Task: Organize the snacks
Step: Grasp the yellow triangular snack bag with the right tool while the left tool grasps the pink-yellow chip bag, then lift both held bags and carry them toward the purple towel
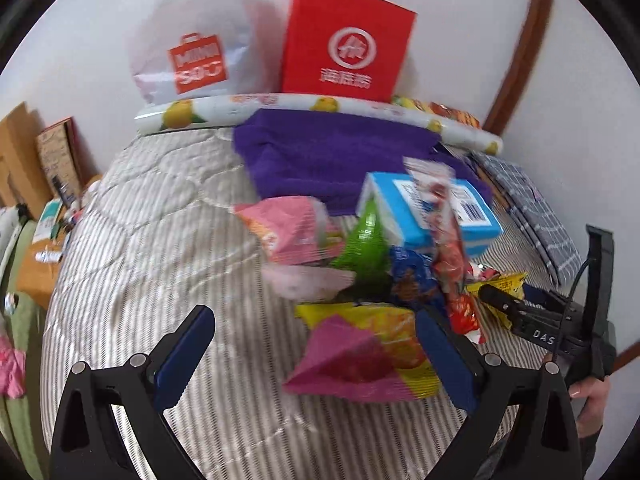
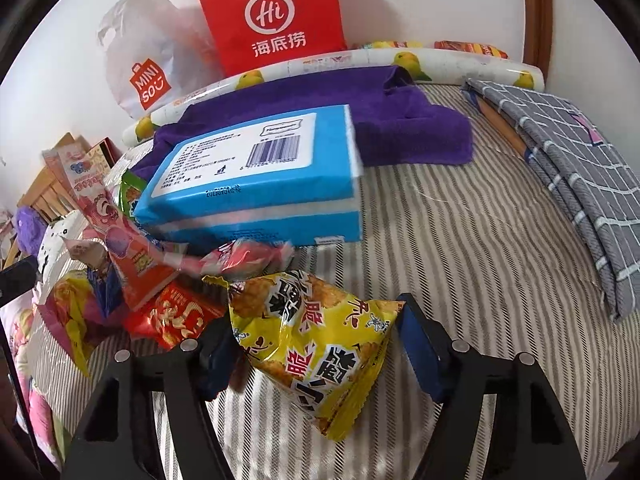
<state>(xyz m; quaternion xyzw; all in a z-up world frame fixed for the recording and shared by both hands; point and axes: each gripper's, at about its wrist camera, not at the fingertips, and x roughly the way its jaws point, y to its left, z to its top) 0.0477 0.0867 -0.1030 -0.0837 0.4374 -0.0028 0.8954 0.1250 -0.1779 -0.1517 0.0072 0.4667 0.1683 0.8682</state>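
The right gripper [image 2: 316, 344] is right over the yellow snack bag [image 2: 316, 344], and this is the relation that matters: the bag lies square between the two blue pads, its left edge against the left pad [image 2: 218, 364] and its right corner touching the right pad [image 2: 416, 344]. The jaws sit half-spread around it; whether they truly squeeze yet or only bracket it, I can't tell, so call it contact, not a sure pinch. The bag's long axis runs from far-left to near-right, slanting across the gap, so the pads meet it across its shorter width. It's a puffy, crinkled foil pouch, glossy yellow with bold black-and-white characters and red accents, lying on the striped bed cover [image 2: 460, 248] at the near-right edge of the snack pile. It should give under the pads, I'd judge, and foil that slick could slip.

Just beyond it, touching the heap, is the blue box [image 2: 256, 184] with a barcode label, resting partly on the purple towel [image 2: 400, 120]. The red paper bag [image 2: 272, 16] and the white plastic bag [image 2: 140, 60] stand far back against the wall.

The left gripper [image 1: 316, 356] is spread wide, nothing pressed. A pink-and-yellow packet [image 1: 360, 360] lies between its pads nearer the right one, at the near edge of the pile. So the right hand is nearer the yellow bag, and that lift looks like the next call.
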